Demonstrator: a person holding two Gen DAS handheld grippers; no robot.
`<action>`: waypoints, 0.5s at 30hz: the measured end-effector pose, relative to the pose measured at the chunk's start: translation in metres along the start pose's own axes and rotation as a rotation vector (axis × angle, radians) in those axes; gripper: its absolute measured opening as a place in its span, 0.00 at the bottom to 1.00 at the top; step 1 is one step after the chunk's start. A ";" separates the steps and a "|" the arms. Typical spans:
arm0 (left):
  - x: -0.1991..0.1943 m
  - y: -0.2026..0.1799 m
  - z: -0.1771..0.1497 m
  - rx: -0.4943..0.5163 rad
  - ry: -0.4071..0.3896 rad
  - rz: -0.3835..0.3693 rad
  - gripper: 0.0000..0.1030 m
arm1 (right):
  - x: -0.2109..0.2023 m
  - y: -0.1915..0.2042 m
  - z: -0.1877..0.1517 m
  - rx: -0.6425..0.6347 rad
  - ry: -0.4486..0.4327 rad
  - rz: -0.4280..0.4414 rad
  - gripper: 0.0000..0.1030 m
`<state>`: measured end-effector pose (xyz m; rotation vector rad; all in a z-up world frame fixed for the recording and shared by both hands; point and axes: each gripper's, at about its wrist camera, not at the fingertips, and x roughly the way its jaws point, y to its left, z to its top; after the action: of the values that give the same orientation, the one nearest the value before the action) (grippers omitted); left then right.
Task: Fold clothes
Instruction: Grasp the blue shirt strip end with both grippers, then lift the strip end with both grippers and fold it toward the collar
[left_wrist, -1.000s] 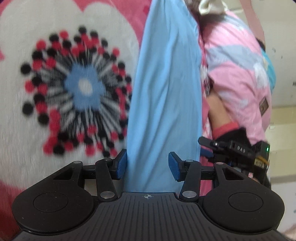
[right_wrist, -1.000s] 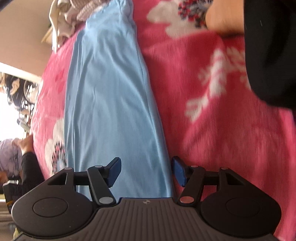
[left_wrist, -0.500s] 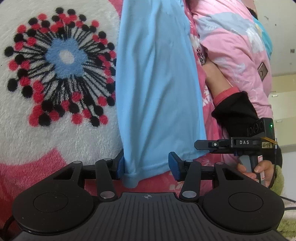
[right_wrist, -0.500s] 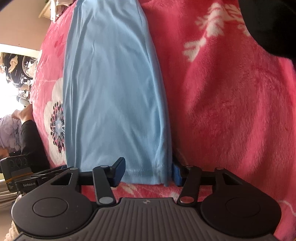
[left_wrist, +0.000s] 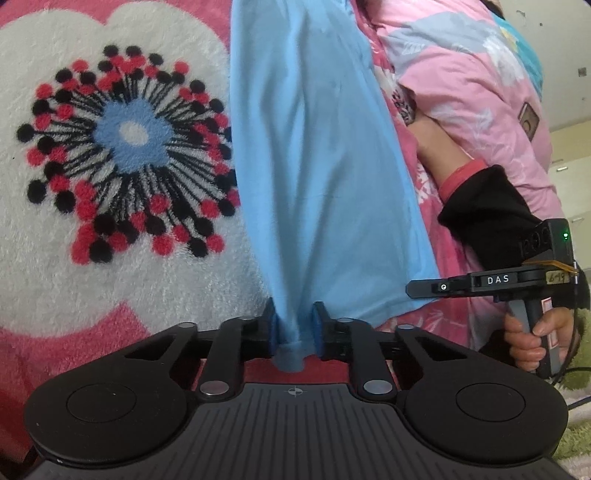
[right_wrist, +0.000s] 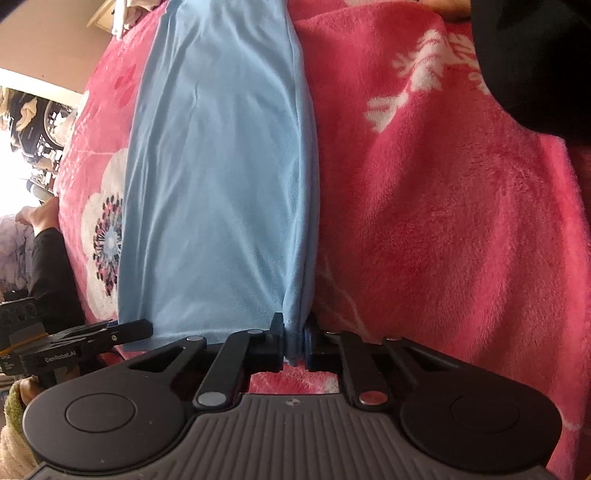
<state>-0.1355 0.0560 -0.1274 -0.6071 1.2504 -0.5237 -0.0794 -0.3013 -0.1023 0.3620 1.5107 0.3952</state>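
Item: light-blue garment (left_wrist: 325, 177), folded lengthwise into a long strip, lying on a pink flowered fleece blanket (right_wrist: 443, 221).

Grip: left gripper (left_wrist: 294, 329) and right gripper (right_wrist: 293, 341) — jaws closing, each pinching a near hem corner, cloth bunched between the pads. Likely purpose: carrying the near end over for a crosswise fold.

Orientation: long axis runs away from both cameras; far end out of frame, so which end is the collar cannot be told.
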 end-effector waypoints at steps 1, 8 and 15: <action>-0.001 0.000 0.000 0.004 -0.002 -0.011 0.10 | -0.002 0.000 0.000 -0.003 -0.004 0.003 0.10; -0.011 -0.004 0.000 0.012 -0.047 -0.062 0.09 | -0.017 -0.002 -0.002 0.000 -0.035 0.054 0.10; -0.026 -0.005 0.003 -0.014 -0.144 -0.136 0.08 | -0.028 -0.005 0.001 0.021 -0.068 0.117 0.09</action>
<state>-0.1389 0.0703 -0.1048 -0.7328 1.0827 -0.5749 -0.0788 -0.3188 -0.0799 0.4772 1.4327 0.4551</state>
